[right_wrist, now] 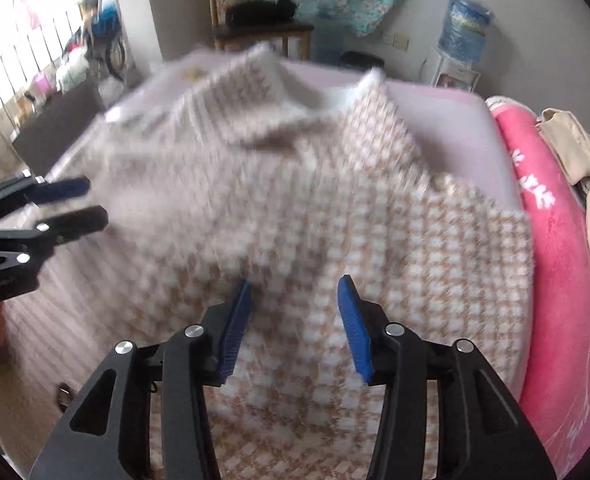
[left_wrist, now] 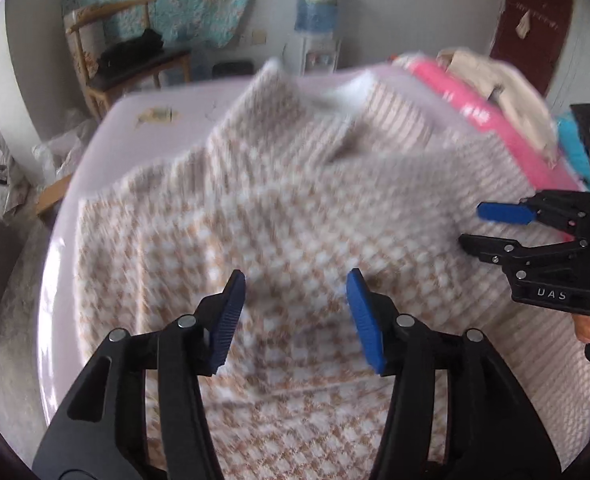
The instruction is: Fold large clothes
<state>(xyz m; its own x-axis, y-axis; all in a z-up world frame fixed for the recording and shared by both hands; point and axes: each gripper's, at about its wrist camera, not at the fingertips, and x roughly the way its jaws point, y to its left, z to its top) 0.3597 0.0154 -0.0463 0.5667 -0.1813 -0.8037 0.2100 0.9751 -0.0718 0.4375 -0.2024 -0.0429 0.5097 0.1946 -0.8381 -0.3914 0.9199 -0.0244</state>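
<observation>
Though blurred, checked garment [left_wrist: 279,216] seemingly folded, both tongs parted above

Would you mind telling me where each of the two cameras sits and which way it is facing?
Left wrist: on the left gripper, angled down at the checked garment on the table; the right gripper and fingertips show at right.
Right wrist: on the right gripper, angled down at the same garment; the left gripper shows at left.
Shared: garment, pink towel, chair, water dispenser.
</observation>
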